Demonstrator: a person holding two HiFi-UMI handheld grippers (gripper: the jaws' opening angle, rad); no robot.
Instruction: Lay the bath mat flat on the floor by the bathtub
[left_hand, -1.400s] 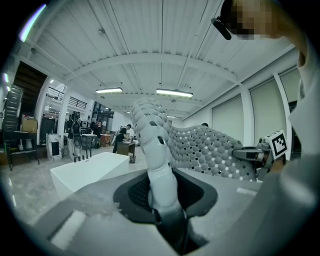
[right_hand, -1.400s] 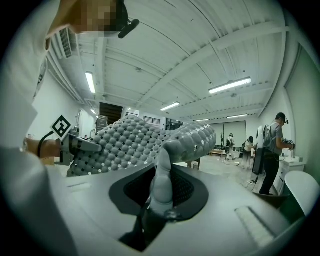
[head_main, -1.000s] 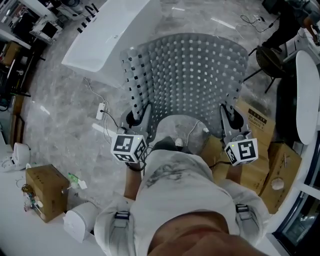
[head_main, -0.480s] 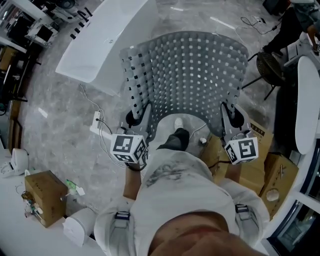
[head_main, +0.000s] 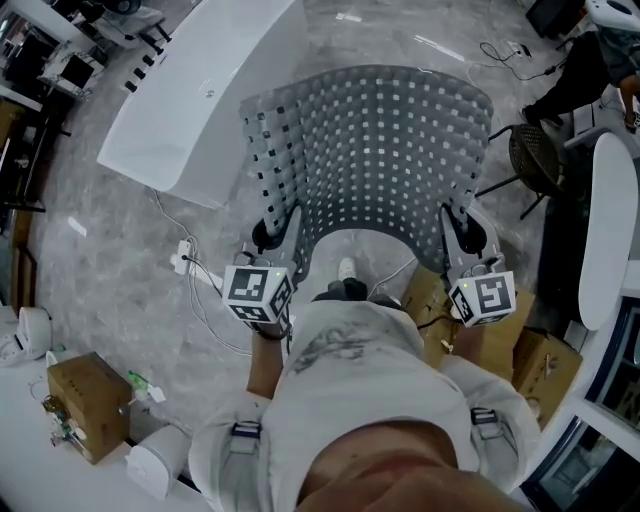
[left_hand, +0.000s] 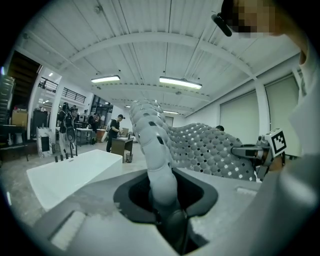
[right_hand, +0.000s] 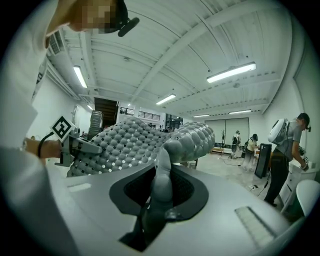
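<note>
Two grips, neither altered over the last second: the left gripper (head_main: 284, 232) is clenched on the near left corner of the mat (head_main: 375, 150), and its own view shows a thick fold of mat wedged between the jaws. The right gripper (head_main: 458, 232) is clenched the same way on the near right corner, with a fold pinched between its jaws in the right gripper view. The mat itself has kept its pose against the body. It is carried out ahead of the person, bowed between the two grippers, far edge curling, holes showing pale floor (head_main: 120, 270) through them. It looks to be off the ground, not laid. What has changed is the ground beneath. The power strip (head_main: 181, 263) on the left and the boxes (head_main: 88, 400) at near left have slid nearer in the head view. The tub (head_main: 200, 90) has drifted left and nearer, and a shoe (head_main: 346, 269) now shows just beyond the person's body, under the mat's near edge. Reading: the person has been stepping toward the far side, carrying the mat along. The tub lies far left of the mat, its near end just beside the mat's left edge in the head view. Judged from this, the carry is nearly done but the laying is not begun. The mat likely needs lowering, far edge first, alongside the tub, then release at both corners. The cables on the floor at the left could end up under the mat.
</note>
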